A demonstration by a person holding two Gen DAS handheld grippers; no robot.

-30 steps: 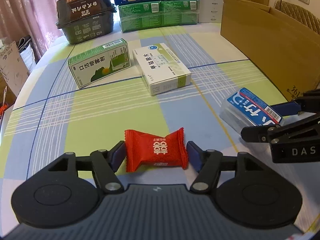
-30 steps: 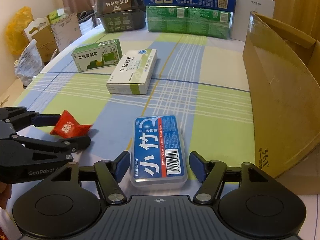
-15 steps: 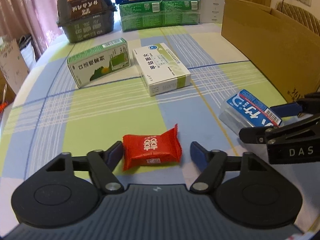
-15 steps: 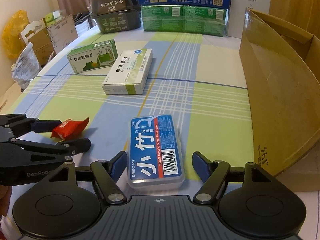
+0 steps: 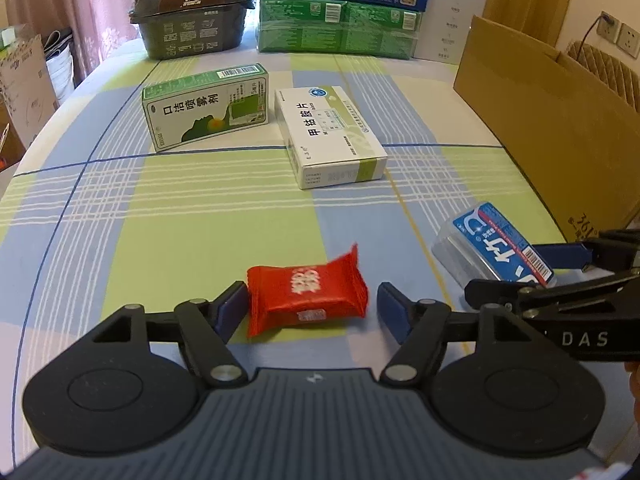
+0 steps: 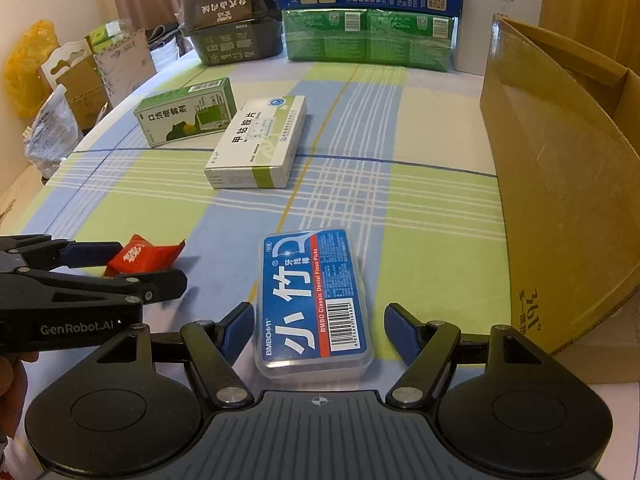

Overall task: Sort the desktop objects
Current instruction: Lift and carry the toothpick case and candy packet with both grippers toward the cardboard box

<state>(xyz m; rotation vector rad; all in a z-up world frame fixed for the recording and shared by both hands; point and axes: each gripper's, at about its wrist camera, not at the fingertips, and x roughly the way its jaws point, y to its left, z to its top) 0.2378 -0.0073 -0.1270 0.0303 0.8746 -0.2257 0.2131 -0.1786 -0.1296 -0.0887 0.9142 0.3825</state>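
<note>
Two grippers work over the plaid tabletop (image 5: 120, 216). Left wrist view: the left gripper (image 5: 308, 309) has its jaws apart around the red candy packet (image 5: 306, 295); one pad touches the packet's left end, the other stands clear. The white medicine box (image 5: 330, 136) lies beyond the packet. Right wrist view: the right gripper (image 6: 319, 330) has its jaws apart, flanking the blue floss pick case (image 6: 316, 300) without contact. The cardboard box (image 6: 560, 184) stands right of the case.
</note>
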